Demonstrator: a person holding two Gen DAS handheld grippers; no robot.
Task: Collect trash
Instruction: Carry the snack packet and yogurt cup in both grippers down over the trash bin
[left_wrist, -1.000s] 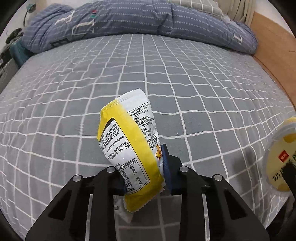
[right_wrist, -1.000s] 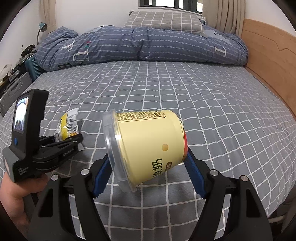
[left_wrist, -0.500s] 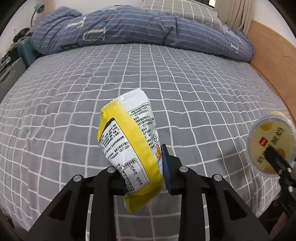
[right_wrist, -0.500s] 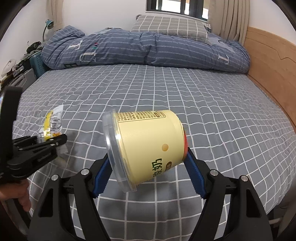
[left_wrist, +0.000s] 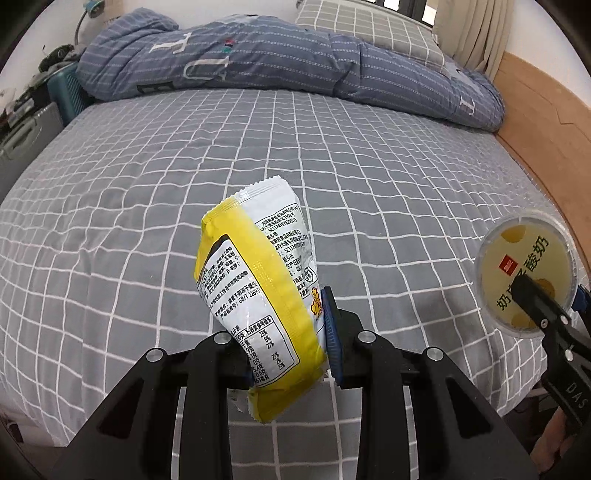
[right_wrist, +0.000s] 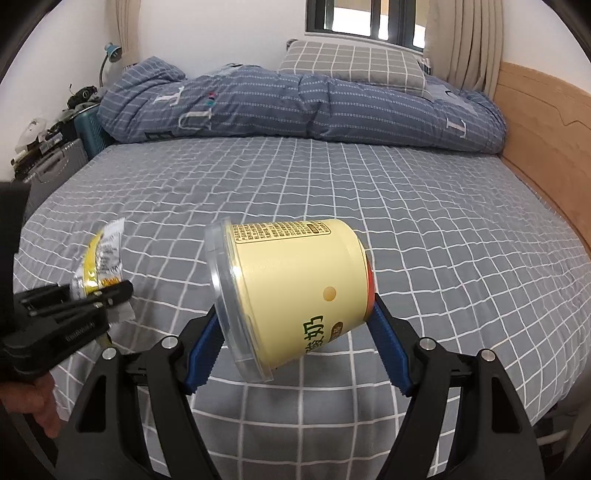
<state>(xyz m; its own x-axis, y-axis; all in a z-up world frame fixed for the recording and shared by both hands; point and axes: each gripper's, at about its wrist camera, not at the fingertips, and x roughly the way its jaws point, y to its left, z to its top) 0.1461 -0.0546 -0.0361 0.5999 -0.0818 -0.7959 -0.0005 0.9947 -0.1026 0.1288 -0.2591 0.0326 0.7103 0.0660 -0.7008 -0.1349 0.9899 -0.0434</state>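
A yellow and white snack wrapper (left_wrist: 264, 295) stands up between the blue pads of my left gripper (left_wrist: 288, 354), which is shut on its lower part. In the right wrist view the same wrapper (right_wrist: 101, 264) shows at the far left, pinched in the left gripper (right_wrist: 110, 295). My right gripper (right_wrist: 295, 347) is shut on a pale yellow yogurt cup (right_wrist: 291, 291) lying sideways, its clear lid to the left. The left wrist view catches that cup (left_wrist: 524, 273) lid-on at the right edge, with the right gripper (left_wrist: 546, 314) behind it. Both are held above the bed.
A grey bed sheet (right_wrist: 406, 206) with white checks fills both views. A rolled blue striped duvet (right_wrist: 295, 107) and a checked pillow (right_wrist: 351, 66) lie at the far end. A wooden bed board (right_wrist: 543, 122) runs along the right. Cluttered boxes (right_wrist: 48, 155) stand left.
Both grippers have drawn back and risen over the bed with their loads. More of the duvet, pillow and window shows now. The grips look unchanged.
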